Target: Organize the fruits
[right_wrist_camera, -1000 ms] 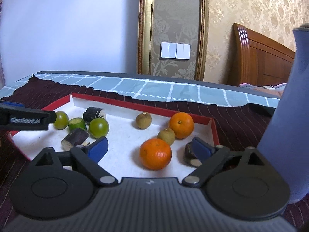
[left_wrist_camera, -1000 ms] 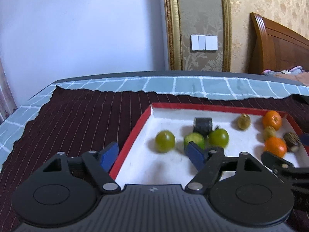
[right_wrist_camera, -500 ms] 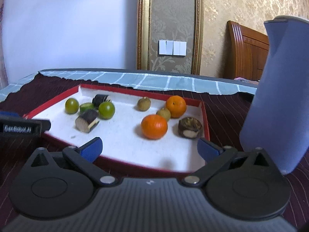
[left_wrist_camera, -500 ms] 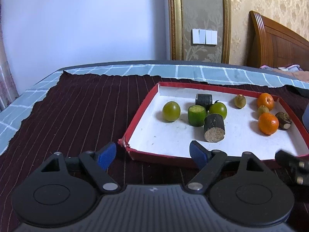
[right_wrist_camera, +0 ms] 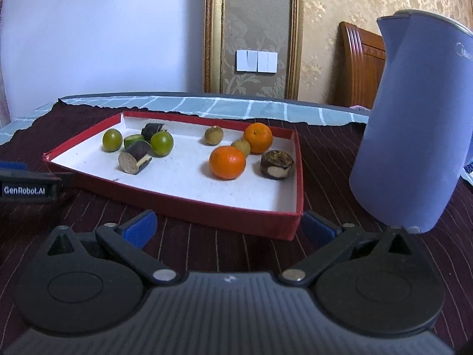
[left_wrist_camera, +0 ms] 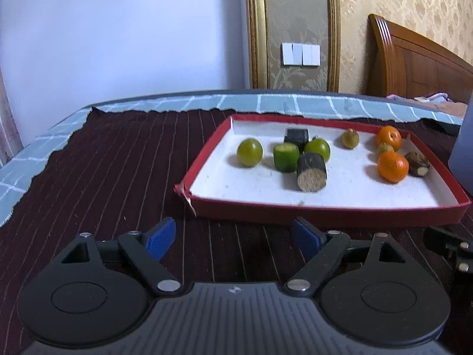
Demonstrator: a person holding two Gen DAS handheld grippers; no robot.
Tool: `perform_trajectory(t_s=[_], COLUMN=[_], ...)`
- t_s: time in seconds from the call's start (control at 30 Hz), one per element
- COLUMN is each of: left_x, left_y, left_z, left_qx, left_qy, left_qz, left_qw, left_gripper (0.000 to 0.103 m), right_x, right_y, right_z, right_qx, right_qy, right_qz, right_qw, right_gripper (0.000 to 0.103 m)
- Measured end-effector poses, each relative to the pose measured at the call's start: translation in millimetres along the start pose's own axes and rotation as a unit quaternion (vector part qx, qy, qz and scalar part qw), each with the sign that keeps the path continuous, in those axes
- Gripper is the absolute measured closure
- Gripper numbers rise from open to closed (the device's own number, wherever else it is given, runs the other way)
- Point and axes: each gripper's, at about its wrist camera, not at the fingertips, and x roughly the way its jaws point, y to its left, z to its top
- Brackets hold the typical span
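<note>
A shallow red tray [left_wrist_camera: 325, 211] with a white floor sits on the dark, thin-striped cloth [left_wrist_camera: 118, 162] that covers the surface, and all the fruit lies inside it. Toward its left end are two round green fruits, one standing alone [left_wrist_camera: 249, 152] and the other [left_wrist_camera: 317, 148] tucked among three cut pieces: a green cylinder [left_wrist_camera: 285, 157] on end, a dark cylinder [left_wrist_camera: 311, 171] lying with its pale cut face toward the left wrist camera, and a dark block [left_wrist_camera: 296, 136] just behind them. Toward the right end lie two oranges, the nearer one [right_wrist_camera: 227, 162] and the farther one [right_wrist_camera: 257, 137], with a small brownish-yellow fruit [right_wrist_camera: 241, 146] between them, another of the same kind [right_wrist_camera: 213, 135] apart near the back wall, and a dark brown piece [right_wrist_camera: 277, 164] with a pale face just beside the nearer orange. A tall blue jug [right_wrist_camera: 414, 136] stands on the cloth to the right of the tray, near its right wall. The left gripper [left_wrist_camera: 233, 238] hovers in front of the tray's near wall with its blue-padded jaws spread wide and nothing between them. The right gripper [right_wrist_camera: 227, 227] is likewise wide open and empty, low over the cloth before the tray's near right corner, touching none of the fruit.
</note>
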Motion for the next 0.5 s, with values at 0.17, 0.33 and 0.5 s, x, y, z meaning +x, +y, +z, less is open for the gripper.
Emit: perform_trajectory(t_s=[0.17,0.33,0.5], left_x=[2.4,3.8,7.0], left_y=[-2.7,-4.1,-5.7], left_z=[-7.3,-8.9,-9.0], left_qx=[0.006,0.009,0.011], left_qy=[0.007,0.011,0.016], left_qz=[0.001,-0.002,-0.003], left_qw=[1.0000,0.9999,0.9998], left_gripper=[0.017,0.017,0.017], right_x=[1.9,3.6,6.3], right_y=[1.5,2.2,1.1], right_z=[-1.0,-2.2,-2.8], right_qx=[-0.003,-0.003,0.002], right_qy=[0.013,0.019,0.026], right_qz=[-0.011,-0.021,-0.021], right_qw=[1.000,1.000,0.999], right_gripper=[0.000,0.000,0.000])
